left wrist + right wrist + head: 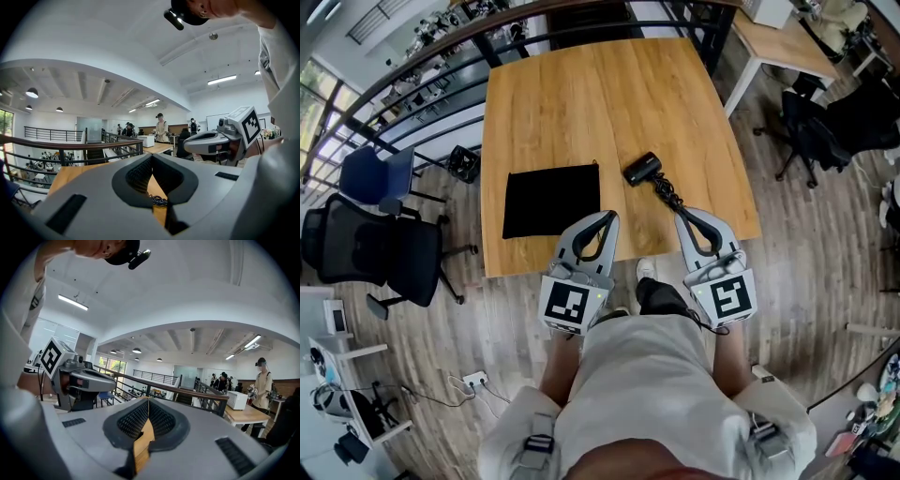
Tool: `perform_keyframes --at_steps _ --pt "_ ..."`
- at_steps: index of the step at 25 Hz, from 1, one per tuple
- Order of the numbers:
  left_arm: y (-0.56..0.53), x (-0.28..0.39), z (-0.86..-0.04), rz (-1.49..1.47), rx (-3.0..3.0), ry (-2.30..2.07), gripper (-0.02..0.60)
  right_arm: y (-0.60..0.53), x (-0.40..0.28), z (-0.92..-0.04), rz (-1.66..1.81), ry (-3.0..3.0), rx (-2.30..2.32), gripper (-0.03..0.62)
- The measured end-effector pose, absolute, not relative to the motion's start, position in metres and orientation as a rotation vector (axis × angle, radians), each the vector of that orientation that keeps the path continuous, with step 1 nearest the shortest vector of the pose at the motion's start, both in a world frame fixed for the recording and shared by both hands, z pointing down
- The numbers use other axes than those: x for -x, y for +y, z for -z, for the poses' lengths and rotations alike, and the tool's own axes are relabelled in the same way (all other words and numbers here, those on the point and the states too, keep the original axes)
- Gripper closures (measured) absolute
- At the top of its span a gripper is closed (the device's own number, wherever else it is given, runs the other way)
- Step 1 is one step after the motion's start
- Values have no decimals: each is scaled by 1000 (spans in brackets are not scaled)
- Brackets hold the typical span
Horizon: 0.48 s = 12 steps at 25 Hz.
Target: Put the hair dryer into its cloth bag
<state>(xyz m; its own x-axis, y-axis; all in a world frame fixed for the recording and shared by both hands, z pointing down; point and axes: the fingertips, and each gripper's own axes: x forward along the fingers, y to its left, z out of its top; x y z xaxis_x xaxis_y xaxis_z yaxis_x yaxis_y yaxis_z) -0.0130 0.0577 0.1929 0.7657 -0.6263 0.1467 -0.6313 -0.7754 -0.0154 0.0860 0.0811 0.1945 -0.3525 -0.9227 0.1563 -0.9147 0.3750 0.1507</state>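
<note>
A black hair dryer (642,169) lies on the wooden table (581,103), and its coiled black cord (666,193) trails toward the near edge. The flat black cloth bag (551,199) lies to its left. My left gripper (610,215) hovers over the near edge, just right of the bag; its jaws meet at the tips with nothing in them. My right gripper (679,213) is also shut and empty, its tips by the cord's end. In the left gripper view, the left gripper (151,156) has a bit of cord (158,201) below it. The right gripper (148,401) points across the table.
Black office chairs (384,246) and a blue chair (375,174) stand left of the table. Behind it runs a railing (422,56). A second table (780,42) and a dark chair (811,131) are at the right. People stand far off (161,127).
</note>
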Motion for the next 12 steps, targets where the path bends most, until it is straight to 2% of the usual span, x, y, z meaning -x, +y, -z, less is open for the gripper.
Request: perform_keyframes --at_steps 12 --pt "-1 -43 -215 -320 -2864 -1025 561 21 -142 -221 -46 -2398 -1590 573"
